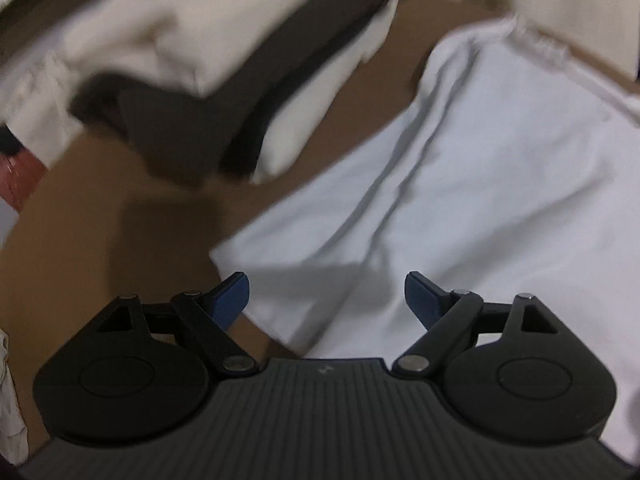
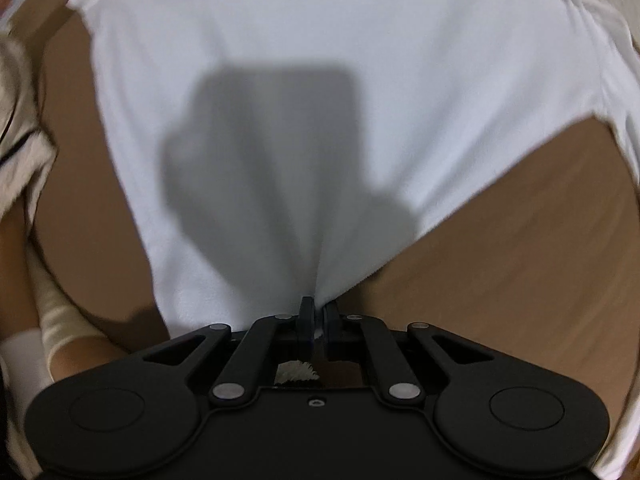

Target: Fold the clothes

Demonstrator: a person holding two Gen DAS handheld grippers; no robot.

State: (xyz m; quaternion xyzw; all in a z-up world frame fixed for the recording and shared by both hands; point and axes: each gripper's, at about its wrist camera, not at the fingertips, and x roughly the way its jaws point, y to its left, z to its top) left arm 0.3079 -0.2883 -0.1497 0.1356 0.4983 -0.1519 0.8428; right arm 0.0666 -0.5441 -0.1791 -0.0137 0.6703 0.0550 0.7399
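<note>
right tool (image 2: 319, 316) is pinched tight on a corner of the white garment (image 2: 280, 80), which lies spread on the brown counter (image 2: 520, 260). left tool (image 1: 327, 294) hovers wide and empty over its edge. beyond, a folded stack (image 1: 180, 40) looks done; this piece seems barely started.

From the left wrist we look steeply down and forward over the left gripper (image 1: 327, 294), close above a brown table (image 1: 100, 248), toward a stack of folded clothes (image 1: 192, 52). From the right wrist we face straight down, very near. Both our views share the white garment (image 1: 480, 184) (image 2: 280, 60) and the table (image 2: 520, 260).
</note>
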